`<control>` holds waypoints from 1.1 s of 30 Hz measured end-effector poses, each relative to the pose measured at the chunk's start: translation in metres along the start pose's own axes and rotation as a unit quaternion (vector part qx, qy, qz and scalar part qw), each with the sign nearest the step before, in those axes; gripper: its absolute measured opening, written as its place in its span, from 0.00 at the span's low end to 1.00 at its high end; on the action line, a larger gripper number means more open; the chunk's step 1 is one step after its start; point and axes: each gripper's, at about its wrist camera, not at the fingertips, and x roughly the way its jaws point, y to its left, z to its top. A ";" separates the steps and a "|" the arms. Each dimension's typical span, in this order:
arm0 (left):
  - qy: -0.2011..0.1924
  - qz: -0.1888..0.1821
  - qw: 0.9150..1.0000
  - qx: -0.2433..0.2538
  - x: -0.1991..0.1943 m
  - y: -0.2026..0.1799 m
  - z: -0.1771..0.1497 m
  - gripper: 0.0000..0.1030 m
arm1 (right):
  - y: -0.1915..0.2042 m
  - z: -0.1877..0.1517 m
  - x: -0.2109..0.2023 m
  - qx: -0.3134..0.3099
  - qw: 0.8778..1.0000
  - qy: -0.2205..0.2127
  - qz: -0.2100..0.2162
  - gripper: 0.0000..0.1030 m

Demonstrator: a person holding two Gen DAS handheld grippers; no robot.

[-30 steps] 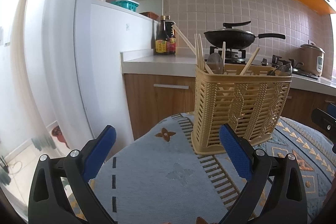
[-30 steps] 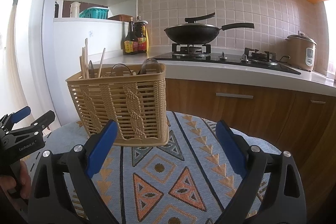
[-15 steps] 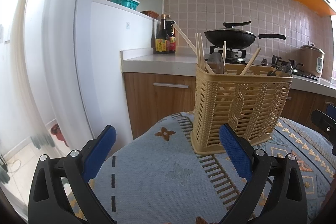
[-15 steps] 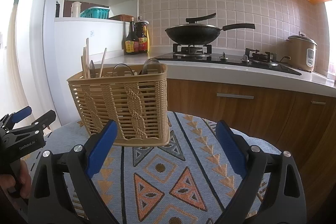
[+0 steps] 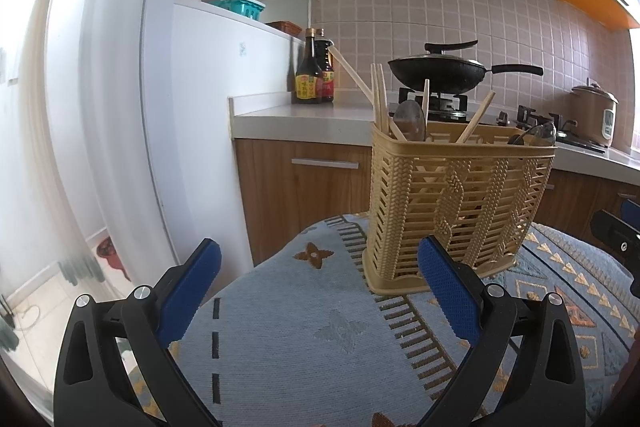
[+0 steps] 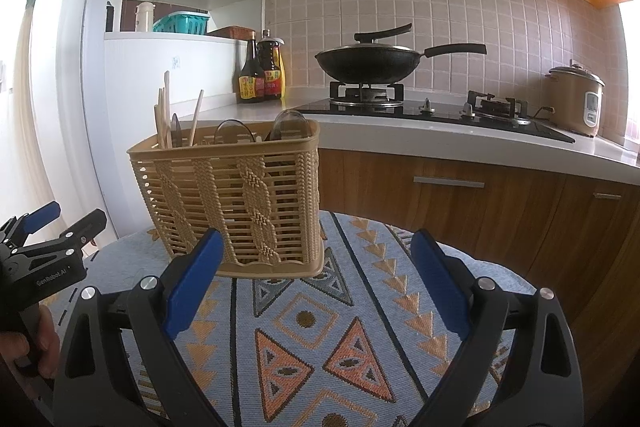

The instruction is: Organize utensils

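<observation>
**Both tools wide apart, basket loaded**

I see the left tool (image 5: pixel 318 281) and right tool (image 6: pixel 316 275) spread wide, gripping nothing. The tan basket (image 6: pixel 240 199) stands upright on the patterned worktop (image 6: pixel 320 327), chopsticks (image 5: pixel 378 99) and spoons (image 6: pixel 290 125) poking out (chopsticks at its left end).

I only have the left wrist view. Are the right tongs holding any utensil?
Observer: No, the right tongs are open and empty, facing the basket.
Operator: What stands at the basket end nearest them?
Observer: Two spoons, with their bowls above the rim.
Operator: Do you see my left tongs?
Observer: Yes, left of the basket, with a hand gripping their handle.
</observation>
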 end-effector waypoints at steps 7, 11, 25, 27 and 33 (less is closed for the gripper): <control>-0.001 -0.002 1.000 -0.003 0.000 0.000 0.001 0.93 | -0.002 0.001 0.001 0.005 1.000 0.001 0.002 0.88; -0.001 -0.002 1.000 -0.003 0.000 0.000 0.000 0.93 | -0.002 0.001 0.001 0.004 1.000 0.002 0.002 0.88; -0.002 -0.003 1.000 0.000 -0.001 -0.002 -0.001 0.93 | -0.008 0.001 0.003 0.015 1.000 0.005 0.009 0.88; -0.002 -0.003 1.000 0.001 -0.001 -0.002 -0.001 0.93 | -0.009 0.001 0.003 0.014 1.000 0.005 0.009 0.88; 0.000 -0.003 1.000 0.000 0.000 0.000 -0.001 0.93 | -0.006 0.000 0.004 0.010 1.000 0.005 0.008 0.88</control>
